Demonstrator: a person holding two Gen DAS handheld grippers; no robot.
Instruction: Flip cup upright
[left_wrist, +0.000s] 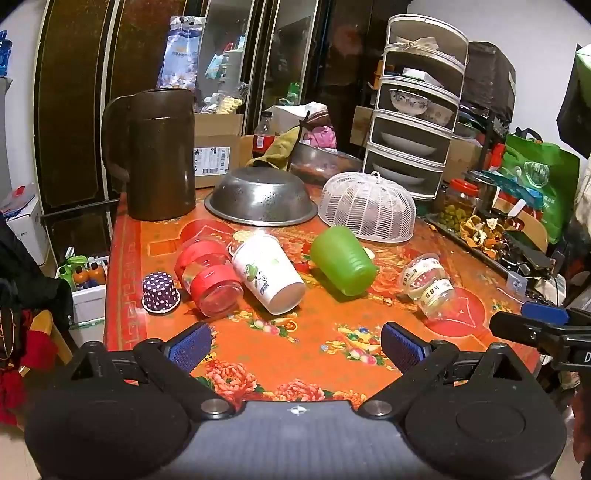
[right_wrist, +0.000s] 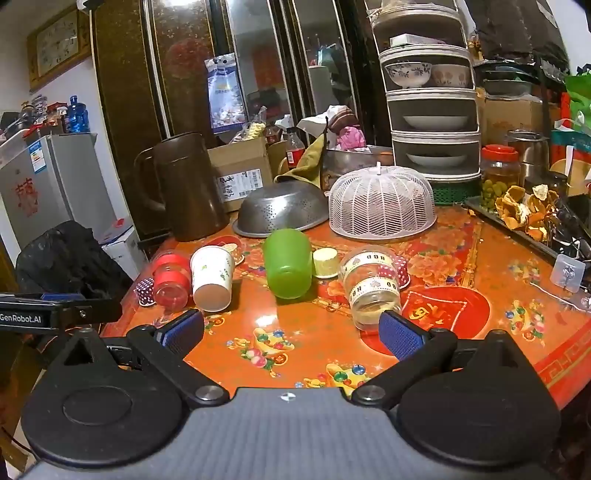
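Several cups lie on their sides on the orange flowered table (left_wrist: 314, 332): a clear cup with red bands (left_wrist: 208, 282), a white paper cup (left_wrist: 267, 273), a green plastic cup (left_wrist: 341, 260) and a clear cup with patterned tape (left_wrist: 430, 284). A purple dotted paper cup (left_wrist: 160, 293) stands mouth down. In the right wrist view they show as red-banded (right_wrist: 170, 278), white (right_wrist: 211, 277), green (right_wrist: 288, 262) and taped (right_wrist: 373, 286). My left gripper (left_wrist: 295, 347) is open and empty, short of the cups. My right gripper (right_wrist: 291, 334) is open and empty, its right finger just before the taped cup.
A brown jug (left_wrist: 159, 155), an upturned steel colander (left_wrist: 260, 197) and a white mesh food cover (left_wrist: 367, 206) stand behind the cups. A tiered dish rack (left_wrist: 417, 103) and a jar (left_wrist: 460, 203) are at the back right. A small yellow paper cup (right_wrist: 325, 262) lies beside the green one.
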